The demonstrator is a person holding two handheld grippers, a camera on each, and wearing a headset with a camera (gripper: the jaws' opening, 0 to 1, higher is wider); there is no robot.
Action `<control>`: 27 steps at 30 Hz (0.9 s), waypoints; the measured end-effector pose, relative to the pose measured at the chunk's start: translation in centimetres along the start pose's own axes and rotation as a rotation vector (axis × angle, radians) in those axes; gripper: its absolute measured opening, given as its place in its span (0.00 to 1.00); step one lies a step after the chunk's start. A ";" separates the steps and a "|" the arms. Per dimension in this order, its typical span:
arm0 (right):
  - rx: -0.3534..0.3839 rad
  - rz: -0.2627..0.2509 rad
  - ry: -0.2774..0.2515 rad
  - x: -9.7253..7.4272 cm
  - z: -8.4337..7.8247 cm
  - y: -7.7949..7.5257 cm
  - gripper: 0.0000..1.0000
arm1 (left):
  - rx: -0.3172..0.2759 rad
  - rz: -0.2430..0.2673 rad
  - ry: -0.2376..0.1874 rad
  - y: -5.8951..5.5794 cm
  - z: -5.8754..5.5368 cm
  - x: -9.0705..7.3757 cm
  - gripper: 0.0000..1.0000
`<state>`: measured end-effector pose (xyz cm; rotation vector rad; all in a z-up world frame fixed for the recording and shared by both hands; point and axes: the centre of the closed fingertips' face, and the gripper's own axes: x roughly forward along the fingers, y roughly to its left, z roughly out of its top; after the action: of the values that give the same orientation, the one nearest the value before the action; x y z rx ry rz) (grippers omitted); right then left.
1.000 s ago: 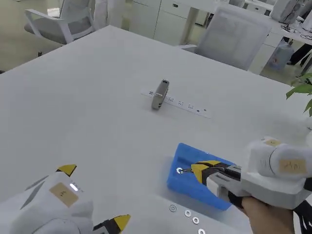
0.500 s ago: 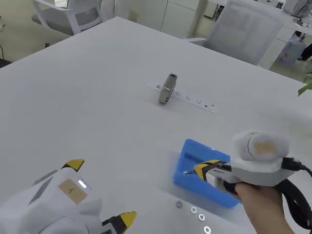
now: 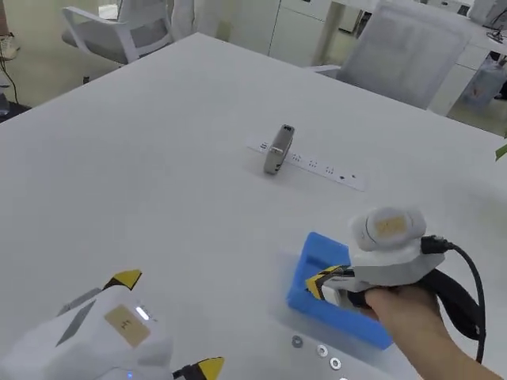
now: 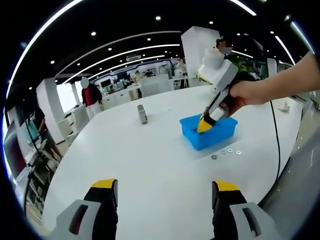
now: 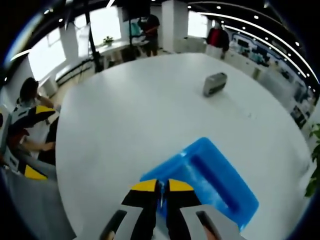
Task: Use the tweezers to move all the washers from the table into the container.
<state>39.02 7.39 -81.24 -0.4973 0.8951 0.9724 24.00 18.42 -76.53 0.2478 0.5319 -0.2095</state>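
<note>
Hanging over one end of the blue container [image 3: 303, 289], the right gripper [image 3: 325, 281] tilted down toward it from the person's hand [image 3: 404, 313]. In the right gripper view its yellow-tipped fingers [image 5: 145, 186] were drawn almost together on a thin sliver of metal, the tweezers [image 5: 161, 195], which stuck out between them above the container's corner. Whether the tweezers carried anything at their tip could not be told, since the tip was too small and partly hidden. The washers [image 3: 322, 349] lay in a short row on the white surface [image 3: 158, 158], just beside the container's near long wall, each a little apart from the next; the left gripper view showed four of them in a loose line. The left gripper [image 4: 165, 186] sat low at the near left of the surface, well apart from the container and the washers, with its fingers spread wide and nothing between them. Farther back, near the middle of the surface, a small grey device [image 3: 277, 149] rested on one end of a flat white power strip [image 3: 325, 168] that ran off to the right. Beyond the far edge of the surface stood pale office chairs [image 3: 400, 47], one of them pushed close to the edge.
</note>
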 end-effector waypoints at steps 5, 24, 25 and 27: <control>0.004 0.015 0.025 0.7 0.9 -0.4 0.02 | 0.012 0.000 0.001 -0.1 0.0 0.0 0.78; -0.024 -0.090 -0.256 -0.4 1.7 0.4 0.03 | 0.014 0.005 -0.009 0.0 0.2 -0.1 0.78; -0.023 -0.092 -0.263 -0.5 1.6 0.3 0.03 | 0.013 0.005 -0.011 0.0 0.2 -0.1 0.78; -0.016 -0.095 -0.271 -1.1 1.7 0.2 0.03 | 0.013 0.004 -0.014 0.0 0.3 -0.1 0.78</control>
<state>39.23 8.13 -79.39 -0.4063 0.6158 0.9343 24.02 18.38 -76.22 0.2601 0.5158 -0.2105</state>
